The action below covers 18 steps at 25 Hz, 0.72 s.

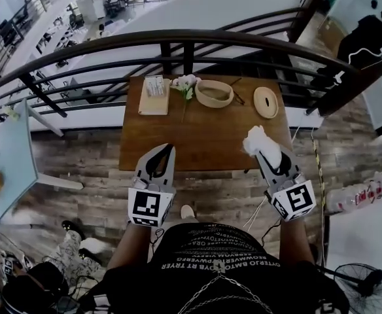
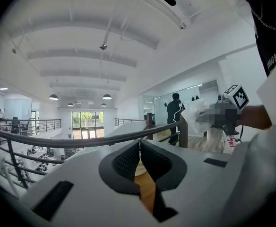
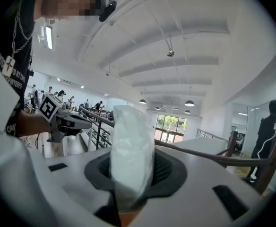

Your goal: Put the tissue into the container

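The right gripper [image 3: 132, 171] has its dark ribbed fingers [image 3: 165, 170] pinching a crumpled white tissue [image 3: 131, 141] upright, probably so it can be carried clear of the tabletop; the left gripper [image 2: 139, 157] has its fingers [image 2: 124, 163] meeting at the tips on nothing, seemingly idle. Only the head view shows the oval light-wood container [image 1: 214, 94], open at the far edge of the brown wooden tabletop [image 1: 204, 139], well apart from the tissue; the gripper views look out over the dark railing [image 2: 81, 140] instead.
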Available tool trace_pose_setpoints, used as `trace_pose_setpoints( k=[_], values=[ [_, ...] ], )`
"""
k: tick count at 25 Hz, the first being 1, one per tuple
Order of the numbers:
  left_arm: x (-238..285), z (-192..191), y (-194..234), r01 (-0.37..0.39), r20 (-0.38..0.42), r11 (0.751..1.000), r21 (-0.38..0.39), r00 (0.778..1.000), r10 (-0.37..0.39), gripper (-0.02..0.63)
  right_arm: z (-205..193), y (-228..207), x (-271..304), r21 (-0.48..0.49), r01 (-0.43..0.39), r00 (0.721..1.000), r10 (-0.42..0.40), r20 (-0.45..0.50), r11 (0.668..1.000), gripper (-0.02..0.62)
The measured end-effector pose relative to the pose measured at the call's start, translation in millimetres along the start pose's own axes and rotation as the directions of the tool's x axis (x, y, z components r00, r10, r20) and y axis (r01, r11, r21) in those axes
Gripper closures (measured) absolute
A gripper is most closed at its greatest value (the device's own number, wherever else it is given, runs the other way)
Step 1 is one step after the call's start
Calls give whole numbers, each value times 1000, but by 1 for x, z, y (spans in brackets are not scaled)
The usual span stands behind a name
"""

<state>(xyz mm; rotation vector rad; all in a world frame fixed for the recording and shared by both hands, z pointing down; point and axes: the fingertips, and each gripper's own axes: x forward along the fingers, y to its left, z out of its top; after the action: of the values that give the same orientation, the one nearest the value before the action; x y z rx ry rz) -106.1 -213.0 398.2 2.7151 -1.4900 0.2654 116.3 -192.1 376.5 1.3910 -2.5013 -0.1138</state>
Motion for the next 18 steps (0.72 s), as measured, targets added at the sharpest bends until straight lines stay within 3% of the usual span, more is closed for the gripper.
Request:
trace_pose_setpoints(
  k=[11, 18],
  values=[
    [38, -3, 18, 59, -7, 998, 2, 998, -59, 575, 3, -22, 38, -3, 36, 999, -36, -2, 999, 471],
    [77, -5, 36, 37, -34, 999, -2, 999, -37, 575, -19, -53, 77, 44, 20, 1000, -19, -13, 999, 471]
  ],
)
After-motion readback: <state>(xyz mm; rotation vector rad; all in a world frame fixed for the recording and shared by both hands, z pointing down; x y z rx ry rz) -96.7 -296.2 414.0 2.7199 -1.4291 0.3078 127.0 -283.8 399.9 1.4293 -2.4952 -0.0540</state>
